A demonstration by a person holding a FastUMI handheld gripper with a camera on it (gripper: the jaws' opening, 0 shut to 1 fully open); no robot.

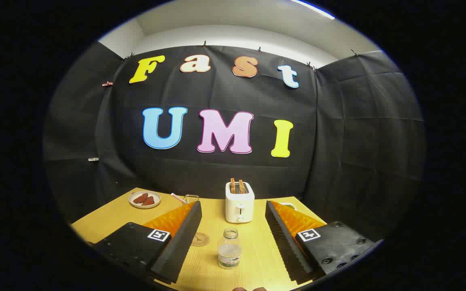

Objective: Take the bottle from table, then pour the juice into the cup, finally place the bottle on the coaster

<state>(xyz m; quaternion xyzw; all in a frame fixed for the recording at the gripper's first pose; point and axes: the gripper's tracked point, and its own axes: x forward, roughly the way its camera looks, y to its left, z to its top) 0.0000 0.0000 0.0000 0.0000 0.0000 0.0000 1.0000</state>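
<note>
A small clear bottle [229, 253] with no cap stands upright on the wooden table [107, 220], a little liquid in its lower part. It sits between my two fingers, closer to me than their tips and touching neither. My gripper [233, 208] is open wide. A round brown coaster [200, 239] lies on the table left of the bottle, partly hidden by the left finger [184, 238]. A glass cup [191, 198] shows just past the left fingertip, mostly hidden behind it.
A white toaster [239, 202] with two toast slices stands beyond the bottle, between the fingertips. A plate [144, 199] with reddish food sits at the far left of the table, a pink-and-white stick [178, 198] beside the cup. The black cloth wall is behind.
</note>
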